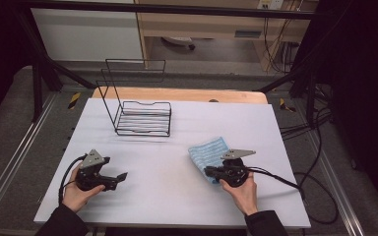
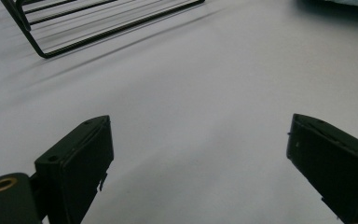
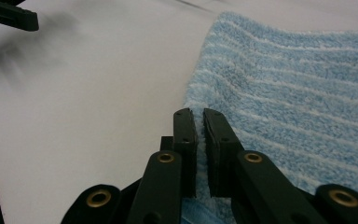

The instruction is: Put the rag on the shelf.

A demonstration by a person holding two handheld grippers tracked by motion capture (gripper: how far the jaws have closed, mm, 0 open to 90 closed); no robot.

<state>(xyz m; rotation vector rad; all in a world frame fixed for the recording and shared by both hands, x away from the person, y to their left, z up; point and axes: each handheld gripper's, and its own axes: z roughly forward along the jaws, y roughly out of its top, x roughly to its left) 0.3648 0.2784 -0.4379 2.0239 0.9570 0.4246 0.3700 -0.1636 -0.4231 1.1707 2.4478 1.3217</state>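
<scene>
Towel [image 3: 289,88], fluffy light blue with pale stripes, edge pinched by right hand-held gripper [image 3: 199,116], left hand-held gripper [image 2: 200,154] spread apart

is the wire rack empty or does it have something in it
Empty. The high view shows the wire rack with bare bars; the blue towel lies apart on the table.

The high view looks forward and down from above the person's side, taking in the whole white table [image 1: 177,196] with the wire rack [image 1: 142,118] far back. The left gripper view skims low over the table toward that rack [image 2: 98,28]. The right gripper view sits close, right of the rack, over the blue towel [image 3: 298,84].
</scene>
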